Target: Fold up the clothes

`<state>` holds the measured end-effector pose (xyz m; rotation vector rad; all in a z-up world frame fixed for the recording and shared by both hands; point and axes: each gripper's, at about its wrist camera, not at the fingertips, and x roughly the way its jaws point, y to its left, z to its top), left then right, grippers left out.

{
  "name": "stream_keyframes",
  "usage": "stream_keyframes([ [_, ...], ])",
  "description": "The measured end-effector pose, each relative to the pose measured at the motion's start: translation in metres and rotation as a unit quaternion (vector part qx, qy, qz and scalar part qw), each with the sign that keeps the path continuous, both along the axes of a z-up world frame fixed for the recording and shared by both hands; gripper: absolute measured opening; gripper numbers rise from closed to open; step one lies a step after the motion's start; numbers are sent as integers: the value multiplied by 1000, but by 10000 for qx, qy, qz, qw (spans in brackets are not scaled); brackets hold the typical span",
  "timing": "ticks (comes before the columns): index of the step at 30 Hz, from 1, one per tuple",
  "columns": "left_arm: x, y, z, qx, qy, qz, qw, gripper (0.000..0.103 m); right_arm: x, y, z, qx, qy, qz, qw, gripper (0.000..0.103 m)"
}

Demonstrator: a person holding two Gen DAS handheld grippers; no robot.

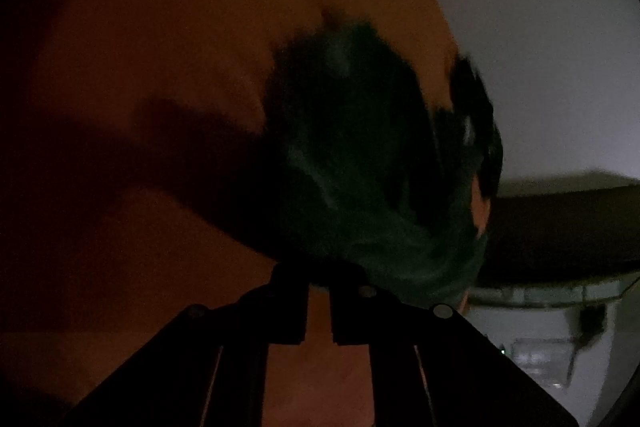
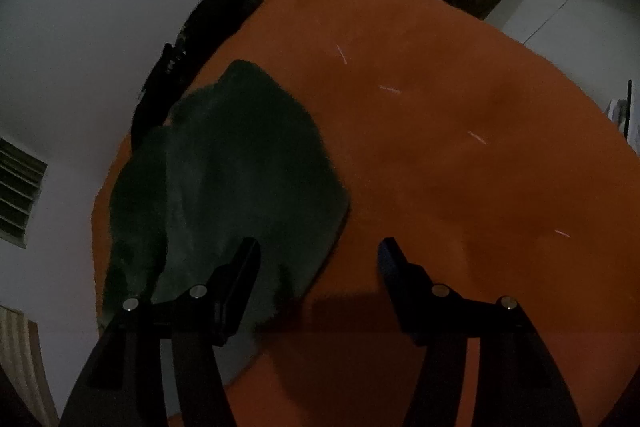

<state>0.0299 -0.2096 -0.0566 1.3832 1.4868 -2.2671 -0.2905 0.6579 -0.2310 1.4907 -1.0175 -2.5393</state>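
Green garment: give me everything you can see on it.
The green garment is dark green, soft and fuzzy-looking, lying in a rumpled, partly folded heap on the orange cover, near its edge and beside a black item. The left hand-held gripper looks shut on its near edge; the right hand-held gripper is open above it.

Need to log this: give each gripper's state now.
Left gripper: shut on the green cloth.
Right gripper: open, holding nothing.

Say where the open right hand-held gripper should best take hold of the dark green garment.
Probably the dark green garment edge nearest the right hand-held gripper, approached from the bare orange cloth side: that border lies flat and exposed.
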Motion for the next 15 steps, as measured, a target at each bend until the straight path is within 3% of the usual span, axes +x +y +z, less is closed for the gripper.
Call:
stream_keyframes([
  [3,32,-46,13,-384,50,511,9979,5,5,-5,0,-49,18,152,9999,60],
  [5,49,-59,0,-513,-55,955,9941,5,9,-8,0,-81,31,254,9996,60],
  [10,60,-104,-41,140,-90,1457,9892,5,18,-16,-1,-162,62,508,9986,60],
  [13,47,-87,-49,315,-174,1169,9925,7,19,-27,-4,-225,55,704,9972,66],
  [15,44,-77,-55,398,-184,951,9945,22,14,-41,-11,-284,18,893,9956,67],
])
